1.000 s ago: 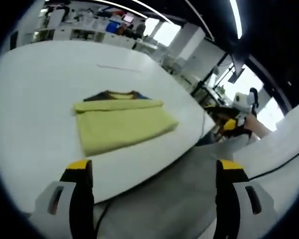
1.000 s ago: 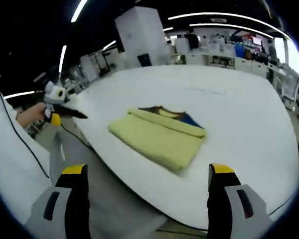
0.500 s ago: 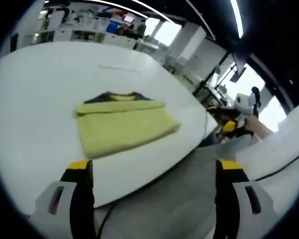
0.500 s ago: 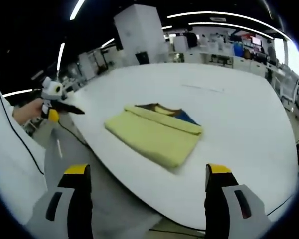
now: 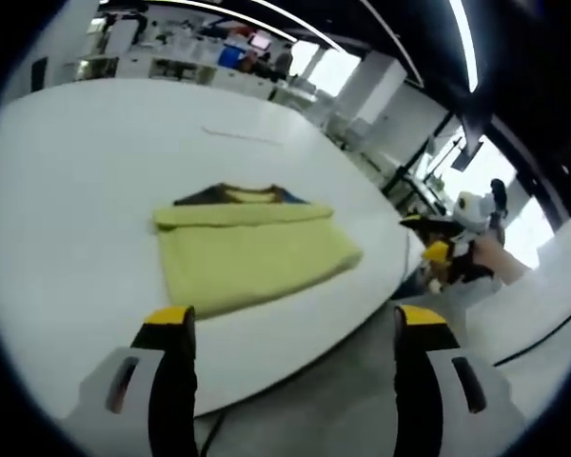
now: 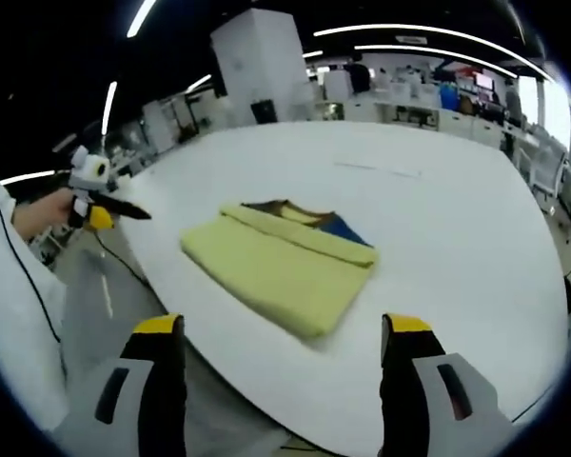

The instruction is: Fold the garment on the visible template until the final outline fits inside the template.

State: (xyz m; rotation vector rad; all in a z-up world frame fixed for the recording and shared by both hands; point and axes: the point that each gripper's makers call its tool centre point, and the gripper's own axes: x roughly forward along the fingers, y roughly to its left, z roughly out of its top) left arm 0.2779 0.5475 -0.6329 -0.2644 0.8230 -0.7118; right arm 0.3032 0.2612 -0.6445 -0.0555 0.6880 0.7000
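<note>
Left gripper view: The left gripper [image 5: 290, 328] is seen at the bottom of the view, its two yellow-tipped jaws set wide apart with nothing held between them. The garment [image 5: 252, 254] lies folded on the white table [image 5: 67, 200], beyond the jaw tips and well apart from them, roughly on the line between the two jaws and slightly nearer the left jaw. It is folded into a compact yellow-green rectangle, with a dark collar and a strip of blue showing at its far edge. No template outline can be made out around the garment. A faint thin line [image 5: 240, 137] is noted on the table surface farther back; what it is cannot be told. At the right, off the table edge, the right gripper [image 5: 436, 238] is seen held in a person's hand [image 5: 490, 259]; the state of its jaws cannot be judged from here. No brand, label or legible writing is observed.

Right gripper view: The right gripper [image 6: 276, 333] is seen with its yellow-tipped jaws likewise spread wide and empty. The garment [image 6: 278, 268] lies ahead of the jaws, between their lines, not touched by either. Its near corner lies near the table edge [image 6: 228, 360]. The left gripper [image 6: 109, 207] appears at the left, held in a hand [image 6: 40, 211] beside a white sleeve [image 6: 14, 305]. Shelves and desks are visible in the background, too blurred for any writing to be read.
</note>
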